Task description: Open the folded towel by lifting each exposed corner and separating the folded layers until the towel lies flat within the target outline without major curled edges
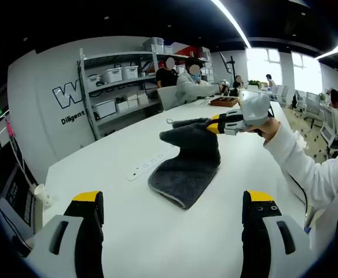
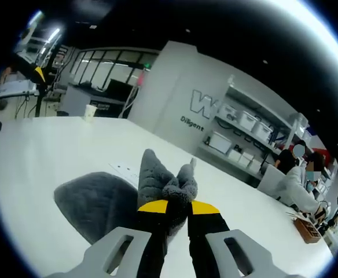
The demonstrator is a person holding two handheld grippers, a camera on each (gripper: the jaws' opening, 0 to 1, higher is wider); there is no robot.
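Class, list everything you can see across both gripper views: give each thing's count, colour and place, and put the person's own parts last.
towel: one, dark grey, on the white table, one corner lifted and pinched in the right gripper
table: one, white, long, under the towel
power strip: one, white, on the table beside the towel
shelving unit: one, grey, against the wall, holding white storage boxes
wooden tray: one, brown, at the table's far end
seated people: at least two, at the far end of the table
left gripper: one, grey with yellow-tipped black jaws, open, above the table short of the towel
right gripper: one, same colours, jaws closed on the towel's corner
sleeve: one, white, behind the right gripper
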